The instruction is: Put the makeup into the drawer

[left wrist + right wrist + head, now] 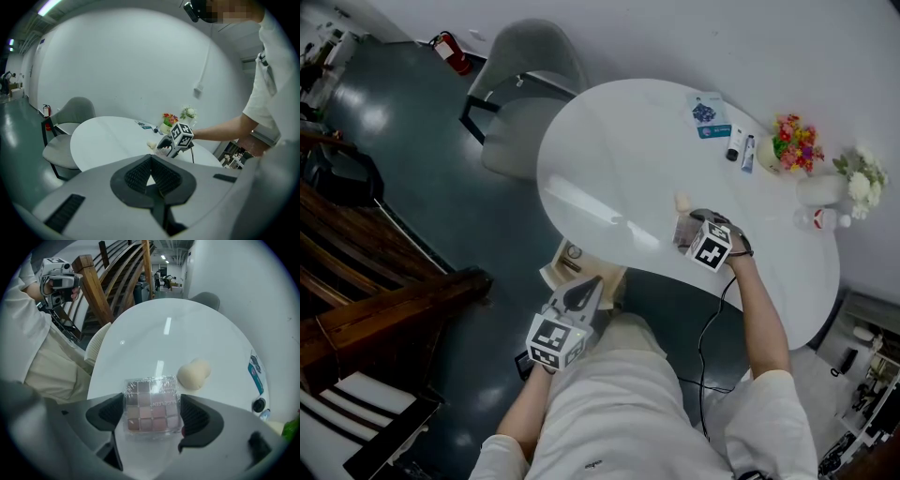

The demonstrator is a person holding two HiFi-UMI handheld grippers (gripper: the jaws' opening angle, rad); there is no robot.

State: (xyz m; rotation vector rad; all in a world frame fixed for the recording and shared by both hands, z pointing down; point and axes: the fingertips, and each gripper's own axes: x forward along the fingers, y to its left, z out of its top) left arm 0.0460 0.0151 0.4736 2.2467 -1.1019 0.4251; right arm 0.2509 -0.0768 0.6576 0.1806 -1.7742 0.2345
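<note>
A clear-cased eyeshadow palette (152, 404) with several pink and brown pans sits between the two dark pads of my right gripper (152, 412), and both pads press its sides. In the head view that gripper (691, 228) holds the palette (683, 231) over the round white table (609, 159), near its front edge. A cream beauty sponge (193, 373) lies on the table just beyond the palette. My left gripper (584, 292) is shut and empty, below the table edge by the small open drawer (565, 267). In the left gripper view my left gripper (150, 160) points toward the table.
Two small cosmetic tubes (739, 146), a blue and white card (708, 114), a colourful bouquet (795, 142) and white flowers (862, 178) stand at the table's far side. A grey chair (520, 94) sits behind the table. Wooden stair rails (356, 309) run along the left.
</note>
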